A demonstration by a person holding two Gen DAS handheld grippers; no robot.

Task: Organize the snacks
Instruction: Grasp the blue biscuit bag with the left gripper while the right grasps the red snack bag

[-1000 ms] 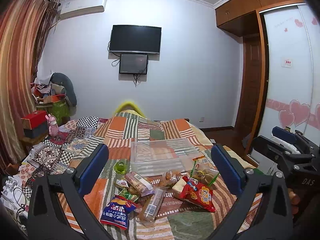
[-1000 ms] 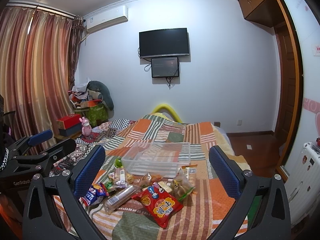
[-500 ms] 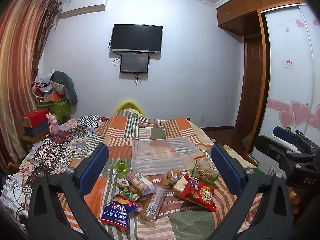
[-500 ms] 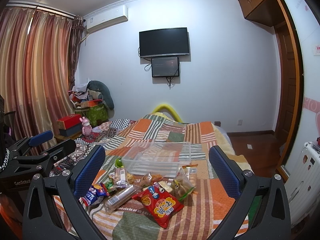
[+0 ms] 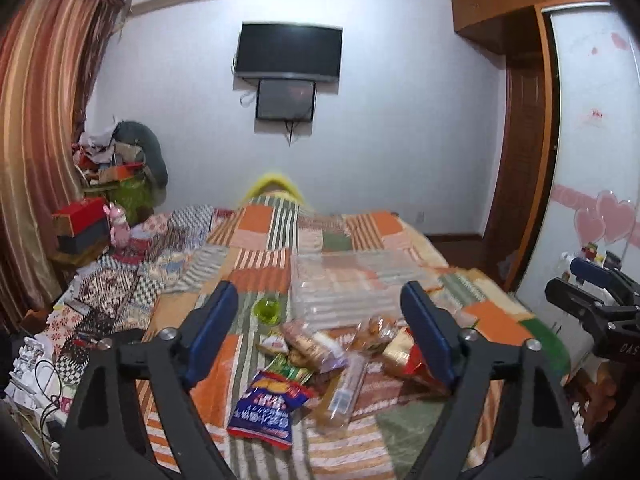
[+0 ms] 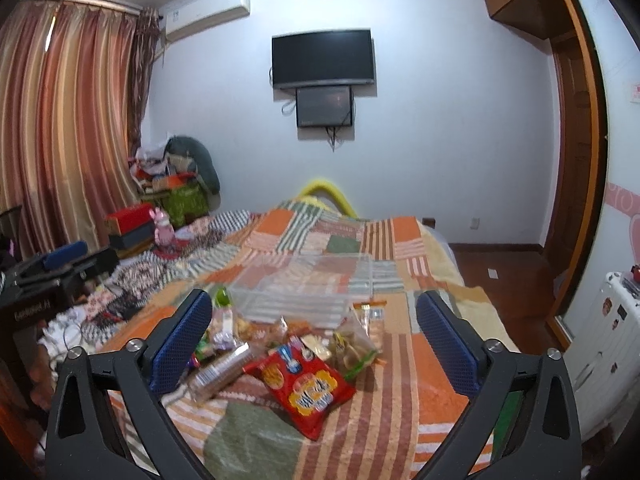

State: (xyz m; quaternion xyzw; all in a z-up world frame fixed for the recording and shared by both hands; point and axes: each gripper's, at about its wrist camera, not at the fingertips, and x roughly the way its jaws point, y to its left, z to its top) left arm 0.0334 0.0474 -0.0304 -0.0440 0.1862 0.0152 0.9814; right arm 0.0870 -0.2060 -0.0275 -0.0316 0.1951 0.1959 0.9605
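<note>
1. We have both grippers over the near end of the patchwork-quilted bed [image 6: 400, 240], and nothing is gripped: the left gripper [image 5: 320, 340] has its jaws apart and closing on air, and the right gripper [image 6: 316, 332] likewise
2. The snacks lie in a loose heap on the quilt: a blue crinkly snack packet [image 5: 268, 406], a red foil crisp bag [image 6: 306, 384], a clear sleeve of biscuits [image 6: 222, 368]
3. The clear plastic storage box [image 6: 308, 288] sits just behind the heap, open-topped
4. We judge it best to take one outlying packet per gripper, pinch it at a flat edge and lift it clear before carrying it over the box rim
</note>
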